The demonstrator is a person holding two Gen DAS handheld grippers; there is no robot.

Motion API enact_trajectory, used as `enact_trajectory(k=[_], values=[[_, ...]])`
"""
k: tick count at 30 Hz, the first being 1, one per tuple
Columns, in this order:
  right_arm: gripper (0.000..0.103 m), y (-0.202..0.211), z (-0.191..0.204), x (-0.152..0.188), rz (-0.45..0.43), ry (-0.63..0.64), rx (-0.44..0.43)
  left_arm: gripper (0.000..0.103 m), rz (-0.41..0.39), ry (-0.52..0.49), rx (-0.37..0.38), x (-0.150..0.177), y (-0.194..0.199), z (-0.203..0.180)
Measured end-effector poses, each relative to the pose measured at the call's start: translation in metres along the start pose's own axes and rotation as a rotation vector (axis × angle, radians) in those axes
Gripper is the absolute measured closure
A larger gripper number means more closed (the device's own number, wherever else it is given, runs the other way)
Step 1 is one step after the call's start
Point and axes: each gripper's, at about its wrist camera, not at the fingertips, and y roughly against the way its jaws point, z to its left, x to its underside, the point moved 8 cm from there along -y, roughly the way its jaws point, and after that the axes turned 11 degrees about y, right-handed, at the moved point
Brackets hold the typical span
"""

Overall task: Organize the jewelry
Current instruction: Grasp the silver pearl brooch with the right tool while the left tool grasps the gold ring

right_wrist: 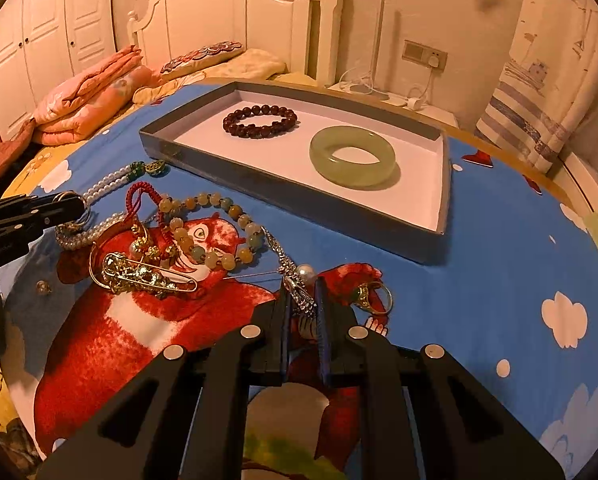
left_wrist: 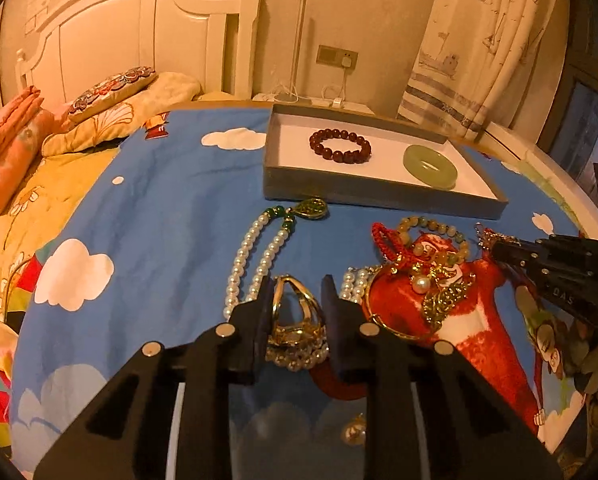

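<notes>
Jewelry pile (right_wrist: 171, 248) partly hidden behind left claw (left_wrist: 297, 312)

Warm lamplight fills a bedroom: a white headboard (left_wrist: 147, 36) against a beige wall (left_wrist: 351, 8), a patterned curtain (left_wrist: 479, 48) at right, white wardrobe doors (right_wrist: 47, 20) at left.

Left claw (left_wrist: 297, 320) around gold bangle (left_wrist: 295, 312), tray (left_wrist: 379, 194) beyond

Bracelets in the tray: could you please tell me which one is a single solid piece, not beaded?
The pale green jade bangle, a smooth unbroken ring at the tray's right; the dark red bracelet beside it is strung beads.
</notes>
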Motion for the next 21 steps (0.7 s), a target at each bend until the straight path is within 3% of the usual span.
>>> enact_trajectory(k=[21], values=[[0.09, 0.009, -0.009, -0.001, -0.042, -0.034, 0.018, 0.079, -0.067, -0.023, 0.0, -0.003, 0.016, -0.006]])
